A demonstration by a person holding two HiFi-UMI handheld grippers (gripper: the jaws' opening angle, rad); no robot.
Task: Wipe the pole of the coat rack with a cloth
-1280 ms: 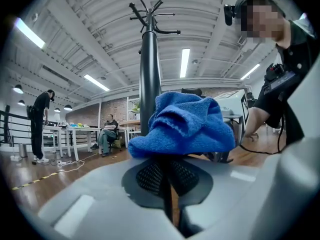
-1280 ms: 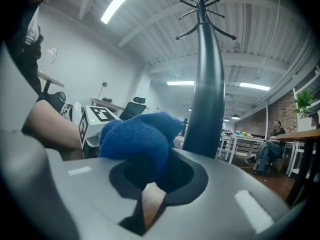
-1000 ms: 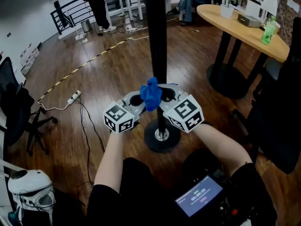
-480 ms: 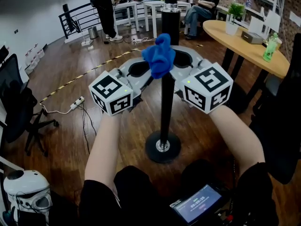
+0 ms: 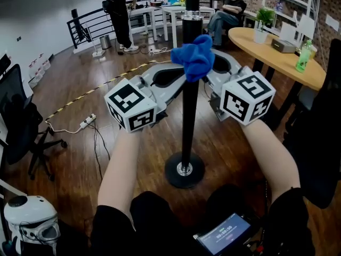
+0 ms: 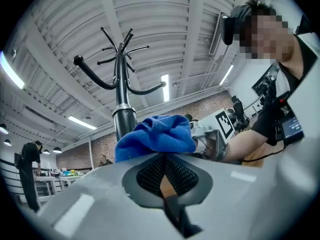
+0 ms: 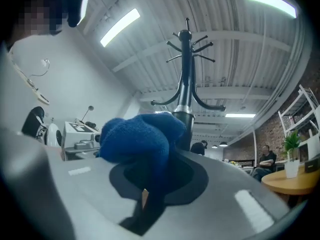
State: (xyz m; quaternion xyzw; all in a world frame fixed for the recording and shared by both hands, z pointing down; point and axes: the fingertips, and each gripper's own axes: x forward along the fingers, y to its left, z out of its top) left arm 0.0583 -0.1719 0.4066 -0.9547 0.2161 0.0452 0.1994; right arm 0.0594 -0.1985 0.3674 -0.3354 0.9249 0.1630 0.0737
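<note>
The coat rack's black pole (image 5: 187, 121) rises from a round base (image 5: 184, 170) on the wood floor. A blue cloth (image 5: 196, 56) is bunched against the pole high up, just under its silver collar. My left gripper (image 5: 178, 74) comes in from the left and my right gripper (image 5: 214, 68) from the right, and both are shut on the cloth. In the left gripper view the cloth (image 6: 155, 136) bulges past the closed jaws beside the pole (image 6: 123, 121). In the right gripper view the cloth (image 7: 137, 139) hangs down into the jaw seam, with the pole (image 7: 184, 119) behind.
A round wooden table (image 5: 277, 52) with a green bottle (image 5: 303, 55) stands at right, next to a black chair (image 5: 319, 143). An office chair (image 5: 21, 121), a power strip with cables (image 5: 85, 122) and a white helmet (image 5: 29, 217) are at left. People are at the back.
Both grippers have carried the cloth up the pole, from low near the base to high under the collar. The jaws have stayed shut on it.
</note>
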